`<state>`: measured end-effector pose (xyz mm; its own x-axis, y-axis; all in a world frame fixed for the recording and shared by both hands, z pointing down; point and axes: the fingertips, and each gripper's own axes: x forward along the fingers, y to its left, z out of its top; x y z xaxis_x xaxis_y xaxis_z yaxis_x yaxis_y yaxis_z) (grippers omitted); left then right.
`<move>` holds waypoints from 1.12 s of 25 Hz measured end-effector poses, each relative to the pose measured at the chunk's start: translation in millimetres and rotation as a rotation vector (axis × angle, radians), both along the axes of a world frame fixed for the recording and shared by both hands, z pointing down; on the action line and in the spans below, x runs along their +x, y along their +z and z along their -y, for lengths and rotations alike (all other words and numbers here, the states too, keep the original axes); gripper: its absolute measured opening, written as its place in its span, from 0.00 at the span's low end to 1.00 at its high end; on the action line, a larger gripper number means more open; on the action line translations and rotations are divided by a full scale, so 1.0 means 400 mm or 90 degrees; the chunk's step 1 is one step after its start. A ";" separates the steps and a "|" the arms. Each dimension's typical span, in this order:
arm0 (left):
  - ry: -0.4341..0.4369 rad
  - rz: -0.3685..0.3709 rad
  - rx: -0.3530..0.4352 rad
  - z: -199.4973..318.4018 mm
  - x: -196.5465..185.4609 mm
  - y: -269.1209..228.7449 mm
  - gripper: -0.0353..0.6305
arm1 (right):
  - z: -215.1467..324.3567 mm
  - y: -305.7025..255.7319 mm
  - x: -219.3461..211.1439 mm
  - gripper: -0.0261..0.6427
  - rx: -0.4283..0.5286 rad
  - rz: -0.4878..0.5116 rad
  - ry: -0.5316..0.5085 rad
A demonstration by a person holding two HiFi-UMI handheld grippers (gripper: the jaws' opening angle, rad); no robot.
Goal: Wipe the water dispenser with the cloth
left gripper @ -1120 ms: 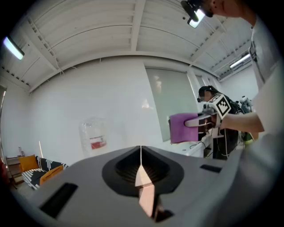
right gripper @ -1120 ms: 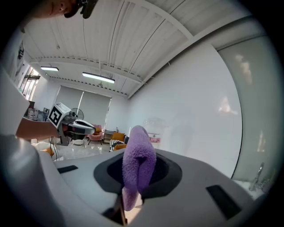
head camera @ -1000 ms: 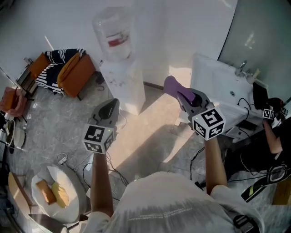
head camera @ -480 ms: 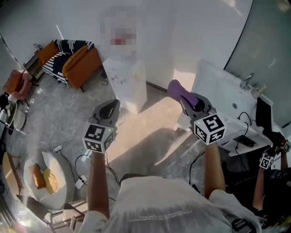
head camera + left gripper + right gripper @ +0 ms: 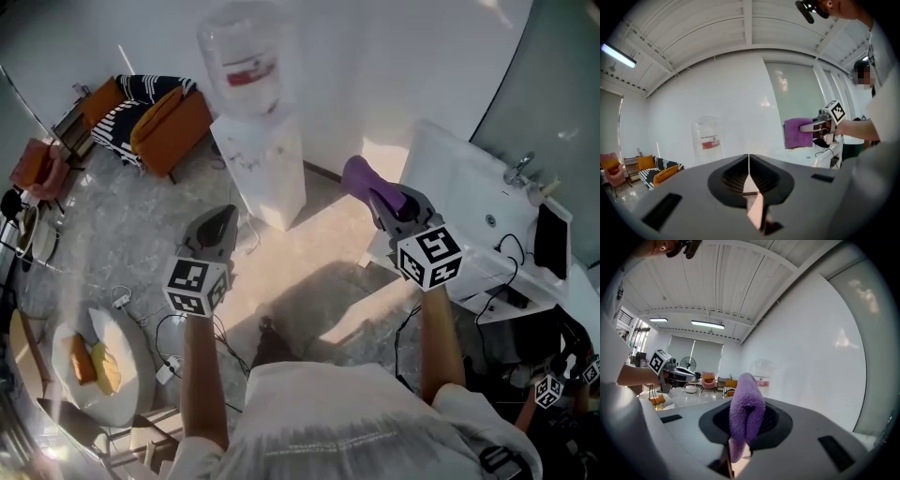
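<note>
Water dispenser (image 5: 261, 150): upper middle of head view, well apart from both grippers. Purple cloth (image 5: 360, 181) right of centre, pinched in right gripper (image 5: 382, 202); left gripper (image 5: 215, 228) left of centre, carrying nothing.

Left gripper view: jaws pressed together, empty; dispenser left of centre.

Right gripper view: jaws clamped on folded cloth at centre. Likely risks: losing the cloth under a hard wipe, or rocking the bottle on top by pushing high.
</note>
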<state>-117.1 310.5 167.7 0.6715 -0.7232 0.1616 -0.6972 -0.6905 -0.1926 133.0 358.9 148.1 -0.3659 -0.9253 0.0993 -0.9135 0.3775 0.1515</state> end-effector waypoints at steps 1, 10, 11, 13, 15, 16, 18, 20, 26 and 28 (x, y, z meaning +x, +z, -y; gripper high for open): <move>0.001 0.000 -0.003 0.021 0.000 0.006 0.08 | 0.018 0.004 0.000 0.14 -0.003 0.000 0.001; 0.036 0.007 -0.011 0.349 0.000 0.056 0.08 | 0.300 0.051 -0.026 0.14 -0.038 -0.033 0.027; 0.040 0.006 -0.015 0.394 0.001 0.056 0.08 | 0.340 0.053 -0.028 0.14 -0.045 -0.036 0.033; 0.052 0.011 -0.018 0.478 0.005 0.056 0.08 | 0.420 0.052 -0.033 0.14 -0.054 -0.039 0.047; 0.063 0.019 -0.023 0.557 0.005 0.061 0.08 | 0.500 0.044 -0.041 0.14 -0.054 -0.031 0.059; 0.066 0.021 -0.027 0.595 0.002 0.065 0.08 | 0.537 0.040 -0.045 0.14 -0.054 -0.023 0.064; 0.069 0.019 -0.038 0.664 -0.003 0.074 0.08 | 0.601 0.038 -0.056 0.14 -0.054 -0.011 0.069; 0.074 0.016 -0.045 0.722 -0.004 0.081 0.08 | 0.656 0.042 -0.063 0.14 -0.057 -0.010 0.074; 0.091 0.010 -0.064 0.857 -0.001 0.101 0.08 | 0.783 0.069 -0.081 0.14 -0.078 -0.017 0.099; 0.100 0.009 -0.064 0.891 0.005 0.102 0.08 | 0.815 0.076 -0.088 0.14 -0.085 -0.013 0.100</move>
